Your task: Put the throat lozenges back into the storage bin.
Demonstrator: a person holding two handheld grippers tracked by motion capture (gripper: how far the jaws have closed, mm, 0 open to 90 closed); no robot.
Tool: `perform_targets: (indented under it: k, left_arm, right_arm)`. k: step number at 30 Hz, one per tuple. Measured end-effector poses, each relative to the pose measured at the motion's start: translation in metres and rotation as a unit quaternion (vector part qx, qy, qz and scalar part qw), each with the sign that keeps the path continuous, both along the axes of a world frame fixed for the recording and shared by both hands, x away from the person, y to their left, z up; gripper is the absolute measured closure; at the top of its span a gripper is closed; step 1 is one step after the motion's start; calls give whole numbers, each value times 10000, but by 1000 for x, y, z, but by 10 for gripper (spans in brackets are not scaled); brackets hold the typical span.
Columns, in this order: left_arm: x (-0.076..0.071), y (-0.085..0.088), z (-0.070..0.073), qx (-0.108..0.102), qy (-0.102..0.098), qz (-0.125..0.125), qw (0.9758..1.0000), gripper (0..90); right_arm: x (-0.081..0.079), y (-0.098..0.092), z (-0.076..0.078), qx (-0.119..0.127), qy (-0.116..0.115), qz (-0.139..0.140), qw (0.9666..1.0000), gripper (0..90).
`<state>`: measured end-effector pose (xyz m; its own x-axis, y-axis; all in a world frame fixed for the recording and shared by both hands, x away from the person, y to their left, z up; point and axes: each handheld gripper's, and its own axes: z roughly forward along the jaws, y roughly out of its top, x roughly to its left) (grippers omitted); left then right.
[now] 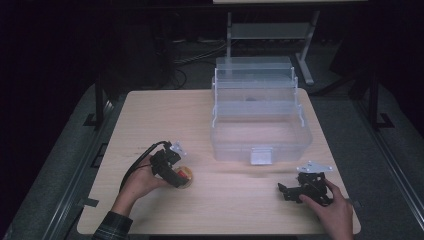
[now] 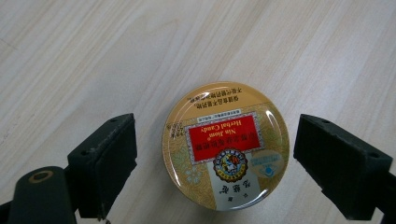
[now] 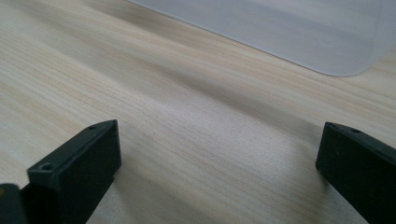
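While the left hand-held gripper (image 2: 215, 158) is hanging wide open over the round candy tin (image 2: 225, 145), its jaws are standing on either side of the tin with a clear gap at each, gripping nothing; the tin is lying flat on the wooden surface (image 2: 93, 56), lid up, near the front left. Risk, as judged: the lid is looking glossy and the wall low, so jaws closing too high may be slipping off the rim; closing off-centre may be pushing the tin sideways across the smooth wood. The right hand-held gripper (image 3: 219, 154) is resting wide open and empty, low over the surface near the clear plastic box (image 1: 260, 125); a careless swing could be knocking that box.
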<state>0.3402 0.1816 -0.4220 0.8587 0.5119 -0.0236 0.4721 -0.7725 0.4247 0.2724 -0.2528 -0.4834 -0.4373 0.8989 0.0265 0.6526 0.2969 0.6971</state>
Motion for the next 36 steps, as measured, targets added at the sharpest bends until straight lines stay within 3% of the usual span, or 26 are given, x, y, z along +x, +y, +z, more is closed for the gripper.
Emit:
perform_targets:
  k: [21,24,26,36]
  left_arm:
    - [-1,-13,-13,374,66,-172,9991,125]
    - [-1,-13,-16,264,100,-133,9995,128]
    - [0,-14,-19,352,103,-170,9992,128]
    - [-1,-13,-23,405,136,-164,9990,133]
  right_arm:
    - [0,0,0,0,0,0,10000,0]
    - [0,0,0,2,0,2,10000,0]
    - [0,0,0,2,1,2,10000,0]
    - [0,0,0,2,1,2,10000,0]
